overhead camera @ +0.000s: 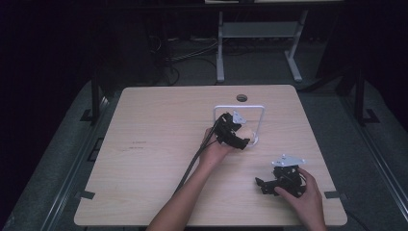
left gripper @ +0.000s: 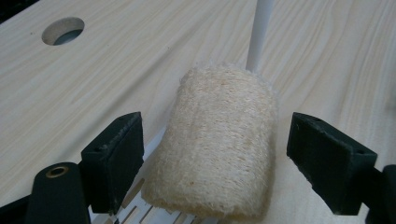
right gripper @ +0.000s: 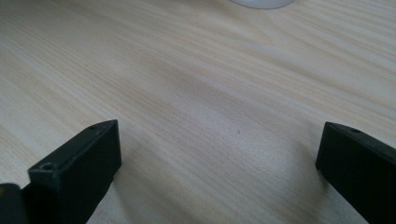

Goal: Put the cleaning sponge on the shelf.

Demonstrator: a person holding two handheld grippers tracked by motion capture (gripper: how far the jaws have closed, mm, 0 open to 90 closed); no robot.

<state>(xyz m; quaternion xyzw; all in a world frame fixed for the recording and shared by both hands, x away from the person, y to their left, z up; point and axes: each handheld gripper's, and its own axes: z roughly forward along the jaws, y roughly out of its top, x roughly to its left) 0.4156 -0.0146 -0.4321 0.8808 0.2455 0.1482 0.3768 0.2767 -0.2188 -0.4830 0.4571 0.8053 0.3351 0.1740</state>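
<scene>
Unlabelled loofah sponge (left gripper: 217, 144) between released left claw (left gripper: 212, 158), right claw (right gripper: 219, 172) released

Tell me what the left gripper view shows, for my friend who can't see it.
A pale, rough loofah roll lies between the two open black jaws of the left hand-held gripper, with a gap on each side. It rests on a white rack on a wooden table; a white rod rises behind it.

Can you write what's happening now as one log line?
left claw: open around loofah pad | right claw: open, empty, over table | white rack: behind pad
</scene>
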